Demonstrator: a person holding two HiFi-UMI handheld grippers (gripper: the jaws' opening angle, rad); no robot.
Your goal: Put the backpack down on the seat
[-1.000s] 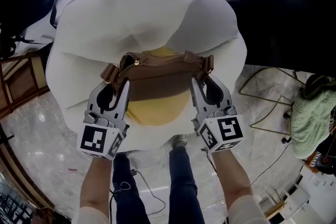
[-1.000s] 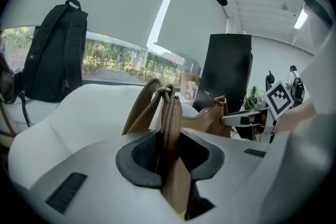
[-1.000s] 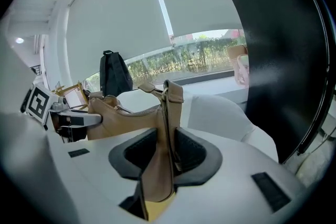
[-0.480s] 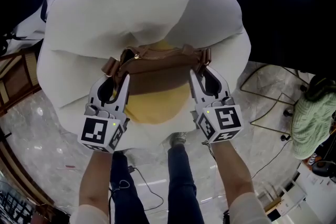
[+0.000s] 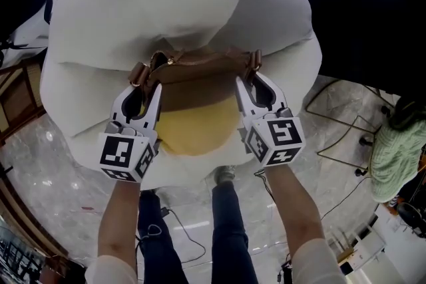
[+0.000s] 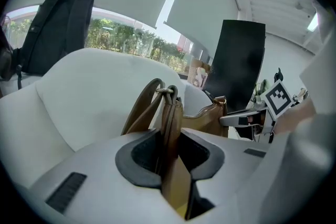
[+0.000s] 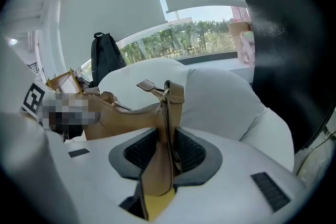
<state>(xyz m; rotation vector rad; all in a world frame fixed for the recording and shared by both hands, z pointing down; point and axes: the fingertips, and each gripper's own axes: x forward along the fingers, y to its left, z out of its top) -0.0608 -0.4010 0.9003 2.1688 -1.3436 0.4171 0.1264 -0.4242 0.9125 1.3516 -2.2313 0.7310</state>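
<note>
seat: big puffy white armchair (image 5: 166,10), it fills most of my head view, so everything below is placed off it
seat edges: the rounded front edge bulges out over my legs (image 5: 229,229). Its back rises on the far side of the bag
room around the seat: pale marble floor (image 5: 53,169) lies open off its left front corner, with a wooden frame (image 5: 16,100) further left. A black panel (image 5: 373,16) sits close on its right. A green knitted thing (image 5: 396,153) is well apart, off its right front
backpack: brown with a yellow lower part (image 5: 200,86). It hangs between my two tools right in front of the seat's back cushion, over the seat pad, with its top edge level. I can't tell whether the bottom touches the pad
left tool (image 5: 148,86): jaws only a narrow way apart, pinched onto the brown strap at the backpack's left end, just below its metal ring
right tool (image 5: 251,83): same deal, jaws narrowly apart and clamped on the strap tab at the backpack's right end, next to the zip
count: two tools, one brown backpack, one seat, and one black backpack (image 6: 58,23) standing upright behind the seat's back
writing: the only print is the black-and-white square pattern on the left marker cube (image 5: 123,156) and the right marker cube (image 5: 276,141)
</note>
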